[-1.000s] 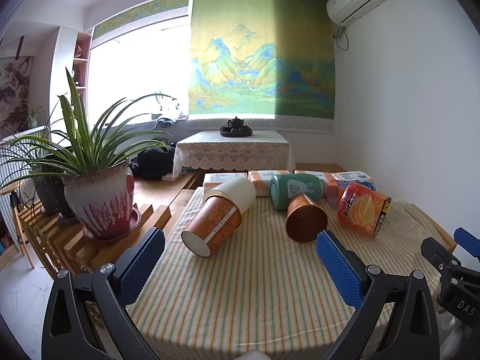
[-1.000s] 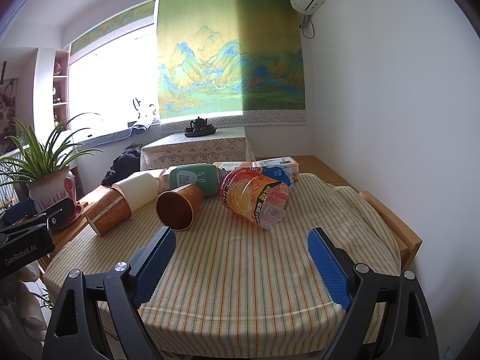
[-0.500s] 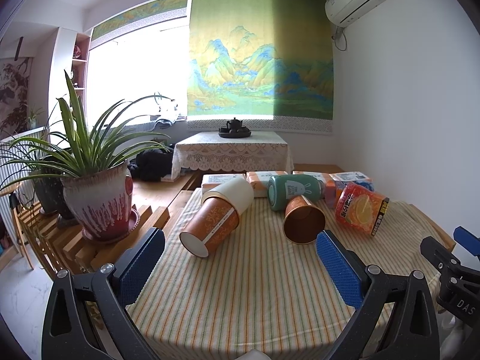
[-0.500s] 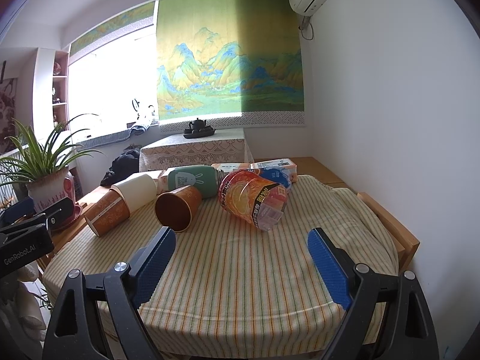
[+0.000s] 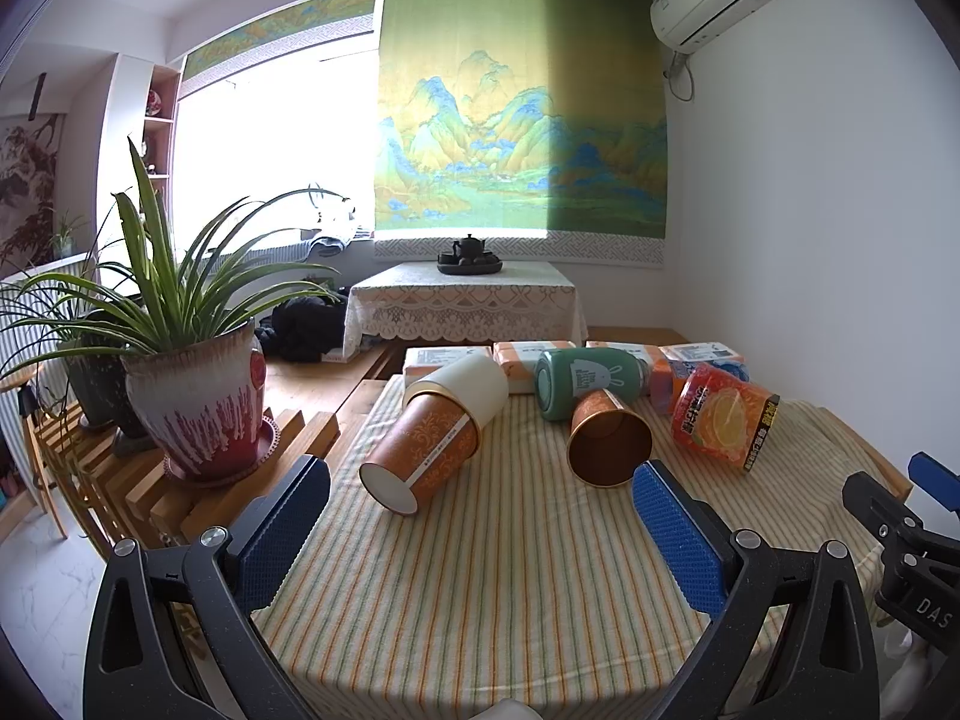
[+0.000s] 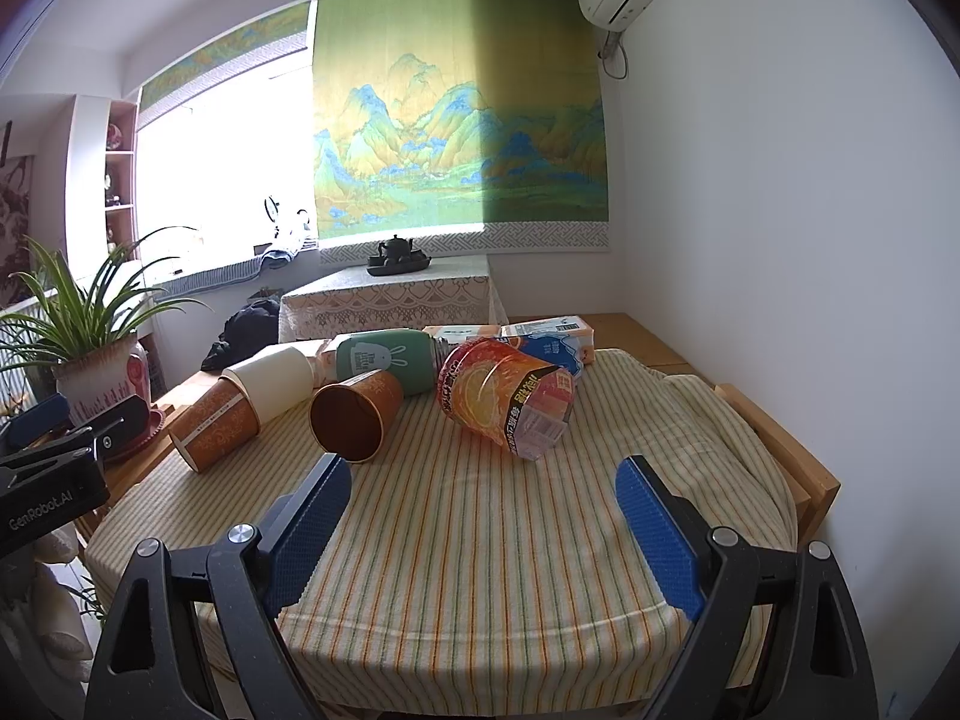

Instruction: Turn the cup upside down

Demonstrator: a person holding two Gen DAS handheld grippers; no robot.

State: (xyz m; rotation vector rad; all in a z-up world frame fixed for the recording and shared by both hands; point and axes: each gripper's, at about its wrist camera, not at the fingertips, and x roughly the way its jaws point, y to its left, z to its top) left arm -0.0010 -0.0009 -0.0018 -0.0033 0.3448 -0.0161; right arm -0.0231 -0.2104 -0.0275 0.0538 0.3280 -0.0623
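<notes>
While both views have edged slightly nearer, the paper cup [image 5: 609, 439] lies unmoved on the table [image 5: 498, 570]; left hand-held gripper [image 5: 480, 531] and right hand-held gripper [image 6: 483, 525] gape wide, empty.

Daylight floods in from the window [image 5: 270, 138] at left of frame, blown out to pure white in both views. The landscape hanging [image 5: 522, 114] is lit on its left part, shaded darker at right. White wall [image 6: 780, 210] evenly bright. Soft shadows under the near edge of the striped tablecloth [image 6: 480, 540]. Focus sharp mid-frame; strong fisheye bending, dark vignette in all corners.
</notes>
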